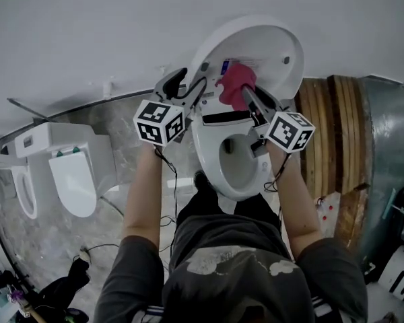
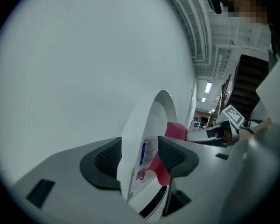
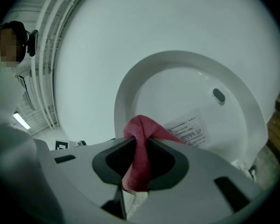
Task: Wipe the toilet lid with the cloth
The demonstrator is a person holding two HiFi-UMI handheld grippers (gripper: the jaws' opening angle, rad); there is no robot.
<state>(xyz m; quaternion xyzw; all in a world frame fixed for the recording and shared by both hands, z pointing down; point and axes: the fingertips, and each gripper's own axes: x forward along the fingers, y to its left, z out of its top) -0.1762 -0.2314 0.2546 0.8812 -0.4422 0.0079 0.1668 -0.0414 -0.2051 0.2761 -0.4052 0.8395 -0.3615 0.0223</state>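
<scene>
The white toilet lid (image 1: 256, 52) stands raised against the wall, its inner face and printed label (image 3: 189, 127) toward me. My right gripper (image 1: 246, 96) is shut on a pink cloth (image 1: 234, 83), bunched between its jaws (image 3: 141, 146) and held up against the lid's lower inner face (image 3: 177, 92). My left gripper (image 1: 188, 79) is at the lid's left edge. In the left gripper view its jaws (image 2: 140, 160) stand apart with the lid's rim (image 2: 151, 120) between them, and no pad visibly presses on it. The cloth (image 2: 175, 130) and right gripper (image 2: 214, 132) show beyond.
Below the lid is the white seat and bowl (image 1: 212, 153). Another white toilet (image 1: 74, 173) stands to the left on the grey floor. Stacked wooden boards (image 1: 330, 147) lean at the right. Cables (image 1: 168, 200) trail on the floor near my legs.
</scene>
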